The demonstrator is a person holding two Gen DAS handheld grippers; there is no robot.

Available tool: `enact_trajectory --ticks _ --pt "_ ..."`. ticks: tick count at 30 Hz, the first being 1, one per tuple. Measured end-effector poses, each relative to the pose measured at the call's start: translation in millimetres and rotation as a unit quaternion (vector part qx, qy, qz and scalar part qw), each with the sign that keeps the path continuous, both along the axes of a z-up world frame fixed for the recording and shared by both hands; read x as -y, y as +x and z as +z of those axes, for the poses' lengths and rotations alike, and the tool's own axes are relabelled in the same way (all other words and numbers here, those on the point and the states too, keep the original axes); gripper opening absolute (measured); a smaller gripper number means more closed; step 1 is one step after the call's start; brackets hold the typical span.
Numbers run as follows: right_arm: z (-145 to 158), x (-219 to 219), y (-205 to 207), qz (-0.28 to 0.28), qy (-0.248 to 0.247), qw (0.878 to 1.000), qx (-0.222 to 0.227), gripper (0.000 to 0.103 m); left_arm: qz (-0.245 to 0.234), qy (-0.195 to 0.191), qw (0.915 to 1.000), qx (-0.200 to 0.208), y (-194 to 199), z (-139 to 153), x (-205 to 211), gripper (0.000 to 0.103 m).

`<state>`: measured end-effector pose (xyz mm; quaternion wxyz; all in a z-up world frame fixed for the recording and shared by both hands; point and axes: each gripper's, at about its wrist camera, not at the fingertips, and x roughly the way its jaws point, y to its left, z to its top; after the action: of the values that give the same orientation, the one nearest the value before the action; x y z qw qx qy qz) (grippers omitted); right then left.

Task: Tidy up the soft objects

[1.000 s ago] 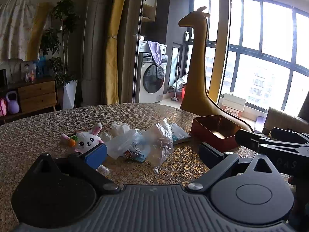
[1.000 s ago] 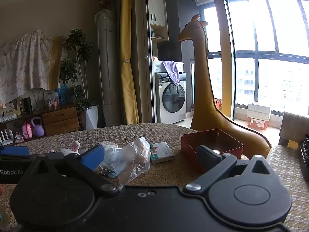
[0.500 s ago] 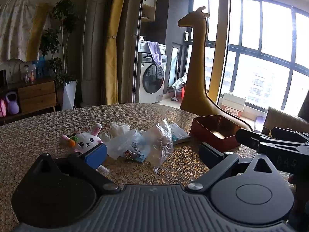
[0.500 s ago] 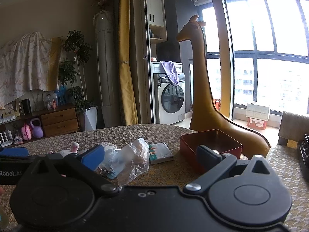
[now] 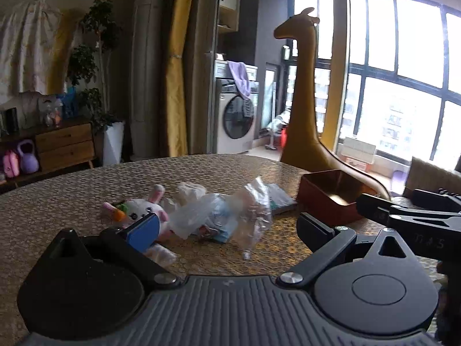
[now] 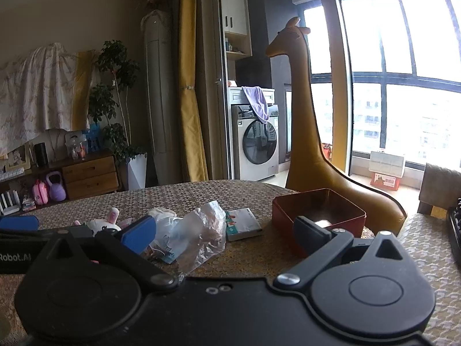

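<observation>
Both the left tool (image 5: 227,226) and right tool (image 6: 224,232) gape empty above bare worktop (image 5: 72,199), bunny (image 5: 138,212) and bags (image 5: 207,213) mid-frame, red box (image 6: 317,210) right.

plush bunny (image 6: 105,222) mostly hidden behind the left gripper (image 6: 17,232) in the right wrist view, blue packet (image 5: 219,225) veiled under crumpled clear plastic bags (image 5: 227,213), red tin (image 6: 318,212) floor partly blocked by a fingertip (image 6: 311,232), packet print too small to read
</observation>
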<state>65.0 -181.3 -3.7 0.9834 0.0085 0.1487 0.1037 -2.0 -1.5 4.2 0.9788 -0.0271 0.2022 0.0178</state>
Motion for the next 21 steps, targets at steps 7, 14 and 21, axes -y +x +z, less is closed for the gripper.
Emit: enact_trajectory --ticks 7,14,21 --pt "-2.6 -8.9 7.8 0.007 -0.008 1.0 -0.003 0.101 0.017 0.016 0.9997 -0.002 4.7 -2.0 -5.3 0.102" --pt "-5.4 -14.5 18.8 0.015 -0.008 1.0 -0.012 0.101 0.018 0.012 0.9997 -0.011 13.5 -6.7 -12.9 0.102" --pt "-13.6 -19.8 39.3 0.033 -0.012 0.998 -0.044 0.101 0.014 -0.006 0.9991 -0.04 29.4 -20.1 -29.5 0.102"
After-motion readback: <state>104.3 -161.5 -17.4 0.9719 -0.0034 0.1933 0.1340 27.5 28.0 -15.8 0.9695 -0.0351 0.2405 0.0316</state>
